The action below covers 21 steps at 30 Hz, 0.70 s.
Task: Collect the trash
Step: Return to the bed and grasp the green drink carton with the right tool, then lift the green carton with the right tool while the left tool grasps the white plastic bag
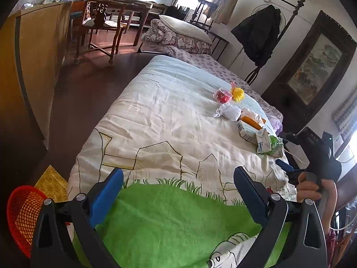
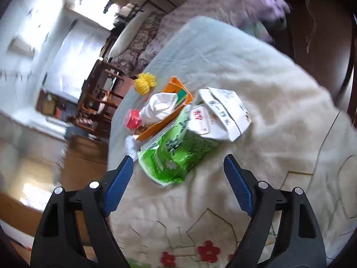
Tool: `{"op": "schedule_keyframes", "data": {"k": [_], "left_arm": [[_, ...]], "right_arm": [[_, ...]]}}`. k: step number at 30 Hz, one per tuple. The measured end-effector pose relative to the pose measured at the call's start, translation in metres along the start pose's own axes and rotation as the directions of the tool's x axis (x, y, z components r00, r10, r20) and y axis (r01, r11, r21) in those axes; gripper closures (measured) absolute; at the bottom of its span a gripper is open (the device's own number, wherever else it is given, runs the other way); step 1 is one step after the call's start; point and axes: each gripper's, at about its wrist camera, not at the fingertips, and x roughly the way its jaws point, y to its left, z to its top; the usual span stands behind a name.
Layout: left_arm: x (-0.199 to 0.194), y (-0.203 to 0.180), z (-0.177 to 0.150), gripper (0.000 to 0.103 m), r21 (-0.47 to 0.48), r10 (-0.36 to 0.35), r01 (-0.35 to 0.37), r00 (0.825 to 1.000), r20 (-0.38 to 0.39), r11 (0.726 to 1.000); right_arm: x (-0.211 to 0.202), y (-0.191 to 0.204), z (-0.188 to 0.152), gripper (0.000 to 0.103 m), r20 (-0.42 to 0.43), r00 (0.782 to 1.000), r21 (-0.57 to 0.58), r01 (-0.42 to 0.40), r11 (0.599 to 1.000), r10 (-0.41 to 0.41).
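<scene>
Trash lies in a row on the bed's white quilt (image 1: 160, 120): a green packet (image 2: 171, 156), a white crumpled carton (image 2: 221, 114), an orange box (image 2: 171, 109) with white tissue (image 2: 160, 107) on it, a crumpled white wad (image 1: 229, 111), a red-pink cup (image 1: 222, 95) and a yellow spiky piece (image 1: 238, 93). My right gripper (image 2: 178, 174) is open, its blue pads either side of the green packet's near end, just short of it. It also shows in the left wrist view (image 1: 287, 169). My left gripper (image 1: 178, 192) is open and empty over the quilt's green foot end.
A red mesh basket (image 1: 22, 214) sits on the floor at the bed's left foot corner, beside a yellow patterned sheet (image 1: 52, 184). A wooden cabinet (image 1: 33, 67) stands left, a chair (image 1: 102, 29) beyond. A coat rack (image 1: 261, 38) and framed picture (image 1: 316, 67) stand right.
</scene>
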Motion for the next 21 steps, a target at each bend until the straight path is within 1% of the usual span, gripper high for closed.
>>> {"op": "schedule_keyframes", "data": {"k": [2, 4, 7, 8, 9, 10, 11, 13, 15, 17, 18, 19, 20, 21], "left_arm": [[0.002, -0.001, 0.001, 0.006, 0.004, 0.008, -0.008, 1.000, -0.004, 1.000], [0.003, -0.001, 0.001, 0.006, 0.011, 0.016, -0.016, 1.000, -0.006, 1.000], [0.005, -0.004, 0.001, 0.006, 0.026, 0.033, -0.032, 0.999, -0.004, 0.999], [0.005, -0.005, 0.000, 0.006, 0.028, 0.035, -0.035, 0.999, -0.005, 0.999], [0.006, -0.005, 0.000, 0.006, 0.029, 0.037, -0.036, 0.999, -0.007, 0.999], [0.006, -0.005, 0.000, 0.006, 0.030, 0.038, -0.038, 0.999, -0.009, 0.999], [0.006, -0.007, -0.001, 0.006, 0.031, 0.041, -0.040, 0.999, -0.008, 0.999], [0.005, -0.007, -0.002, 0.006, 0.031, 0.041, -0.041, 0.999, -0.006, 0.999], [0.005, -0.007, -0.001, 0.006, 0.031, 0.042, -0.042, 0.999, -0.006, 0.999], [0.004, -0.007, -0.002, 0.006, 0.029, 0.042, -0.042, 0.999, -0.004, 0.999], [0.004, -0.007, -0.001, 0.006, 0.027, 0.041, -0.040, 0.999, -0.004, 0.999], [0.004, -0.006, -0.001, 0.006, 0.024, 0.036, -0.036, 0.999, -0.006, 0.999], [0.004, -0.005, -0.001, 0.006, 0.021, 0.031, -0.031, 0.999, -0.009, 0.999], [0.004, -0.005, 0.000, 0.006, 0.019, 0.028, -0.027, 1.000, -0.011, 0.999]], "right_arm": [[0.015, -0.004, 0.008, 0.022, -0.036, 0.999, 0.057, -0.011, 0.998, 0.013], [0.022, -0.003, 0.013, 0.022, -0.033, 0.999, 0.071, 0.006, 0.997, -0.004], [0.038, 0.008, 0.023, 0.021, -0.042, 0.999, 0.041, 0.030, 0.999, -0.028], [0.043, 0.013, 0.024, 0.023, -0.040, 0.997, 0.005, 0.063, 0.998, -0.063], [0.045, 0.016, 0.024, 0.028, -0.031, 0.996, -0.021, 0.087, 0.996, -0.088], [0.045, 0.020, 0.023, 0.034, -0.013, 0.991, -0.058, 0.129, 0.990, -0.130], [0.044, 0.021, 0.023, 0.043, 0.000, 0.988, -0.090, 0.157, 0.983, -0.158], [0.043, 0.027, 0.023, 0.047, 0.010, 0.985, -0.158, 0.173, 0.972, -0.173], [0.036, 0.034, 0.019, 0.051, -0.003, 0.986, -0.228, 0.163, 0.960, -0.168], [0.025, 0.039, 0.010, 0.053, -0.065, 0.988, -0.322, 0.112, 0.940, -0.141], [0.019, 0.042, 0.003, 0.054, -0.106, 0.986, -0.392, 0.074, 0.917, -0.125], [0.013, 0.044, -0.003, 0.054, -0.113, 0.985, -0.443, 0.067, 0.894, -0.130], [0.009, 0.045, -0.010, 0.053, -0.099, 0.982, -0.503, 0.089, 0.859, -0.160], [0.007, 0.044, -0.016, 0.050, -0.086, 0.978, -0.550, 0.111, 0.828, -0.188]]}}
